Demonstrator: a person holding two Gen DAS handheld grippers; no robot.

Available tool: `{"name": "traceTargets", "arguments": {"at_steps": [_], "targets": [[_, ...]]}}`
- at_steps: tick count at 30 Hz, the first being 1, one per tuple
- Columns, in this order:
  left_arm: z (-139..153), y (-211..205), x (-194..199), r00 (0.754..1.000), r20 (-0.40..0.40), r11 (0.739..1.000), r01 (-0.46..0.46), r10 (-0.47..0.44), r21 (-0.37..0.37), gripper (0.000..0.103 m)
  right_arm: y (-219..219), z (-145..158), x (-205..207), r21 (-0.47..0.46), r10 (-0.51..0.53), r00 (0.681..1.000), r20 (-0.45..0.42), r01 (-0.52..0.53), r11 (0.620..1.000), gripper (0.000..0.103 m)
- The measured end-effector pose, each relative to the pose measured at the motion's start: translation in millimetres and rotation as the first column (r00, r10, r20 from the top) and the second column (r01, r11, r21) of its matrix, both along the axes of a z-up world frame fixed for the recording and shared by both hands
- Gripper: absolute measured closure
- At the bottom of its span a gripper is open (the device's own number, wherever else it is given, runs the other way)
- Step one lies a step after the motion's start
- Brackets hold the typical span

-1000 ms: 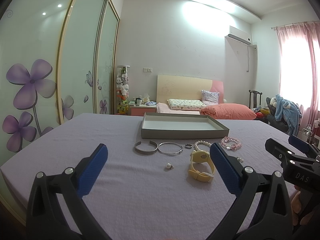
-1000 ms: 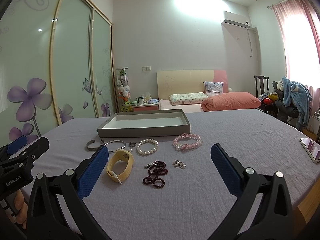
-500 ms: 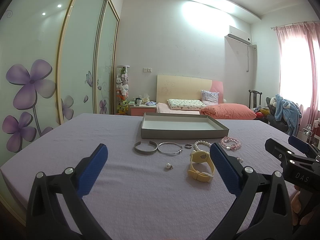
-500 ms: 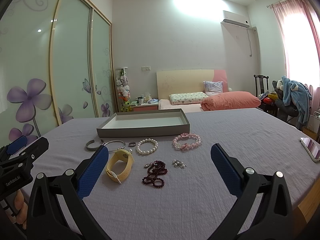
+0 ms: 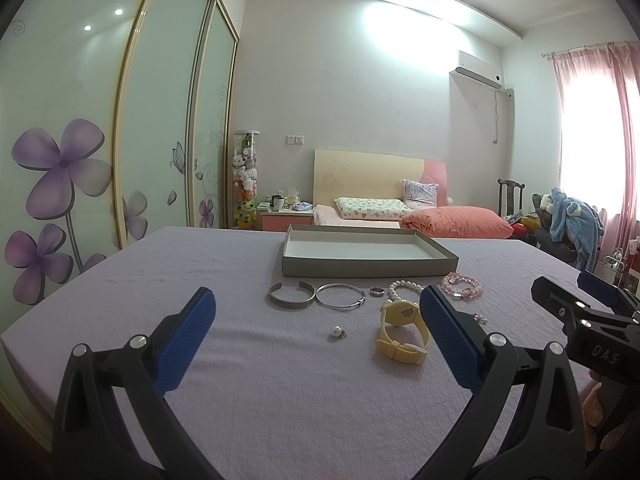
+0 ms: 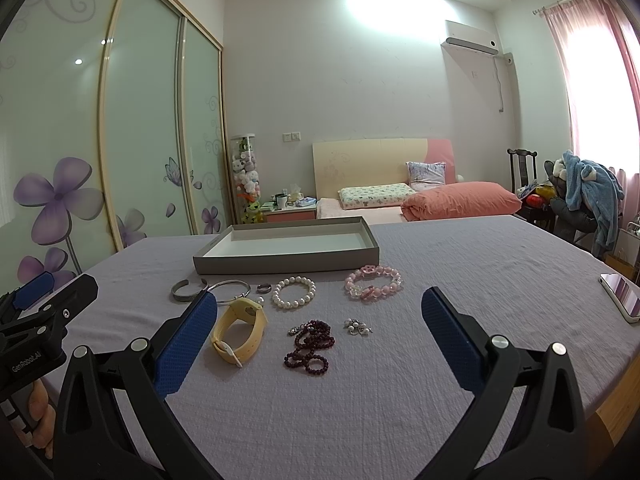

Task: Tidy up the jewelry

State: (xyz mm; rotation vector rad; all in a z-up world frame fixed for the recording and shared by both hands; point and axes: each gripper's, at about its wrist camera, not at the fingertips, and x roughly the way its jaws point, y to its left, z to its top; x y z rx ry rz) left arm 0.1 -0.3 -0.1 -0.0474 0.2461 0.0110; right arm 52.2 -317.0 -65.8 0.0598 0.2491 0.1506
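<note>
A grey empty tray [image 5: 368,264] [image 6: 288,264] sits at the back of the purple-clothed table. In front of it lie a silver cuff [image 5: 290,300], a thin silver bangle [image 5: 340,297], a ring [image 5: 376,291], a pearl bracelet [image 6: 294,292], a pink bead bracelet [image 6: 374,288], a yellow watch [image 5: 402,332] [image 6: 239,334], a pearl earring [image 5: 337,333], a dark red bead string [image 6: 310,346] and a pearl brooch [image 6: 357,327]. My left gripper [image 5: 316,344] is open and empty, short of the jewelry. My right gripper [image 6: 318,350] is open and empty, above the bead string.
A phone [image 6: 622,302] lies near the table's right edge. Sliding wardrobe doors [image 5: 80,152] stand on the left. A bed with pillows [image 5: 400,216] and a chair with clothes [image 6: 584,192] are behind the table.
</note>
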Motion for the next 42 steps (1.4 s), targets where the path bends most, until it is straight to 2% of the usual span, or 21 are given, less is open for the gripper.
{"name": "traceTargets", "arguments": {"at_steps": [29,35,39,41,42], "targets": [[-2,7,7,1.000,-0.011,1.000,-0.028,0.028,-0.001,0.004,-2,0,3,0.002,0.011,1.000,-0.018,-0.011,1.000,0.002],[-2,14,20,0.999,-0.035,0.999,-0.037,0.036,-0.015,0.004,5,-15,19,-0.007,0.032,0.996,-0.087,-0.033,0.999,0.002],[-2,19,33,0.998,-0.063,0.999,-0.020,0.017,-0.034,0.004,11,-28,40,-0.036,0.042,0.977,-0.211,-0.051,0.998,0.003],[-2,20,41,0.997,-0.078,0.999,-0.011,0.008,-0.039,0.004,13,-37,53,-0.044,0.047,0.957,-0.285,-0.062,0.997,0.015],[-2,21,44,0.997,-0.083,0.999,-0.008,0.005,-0.039,0.004,13,-42,60,-0.038,0.055,0.945,-0.322,-0.071,0.997,0.018]]}}
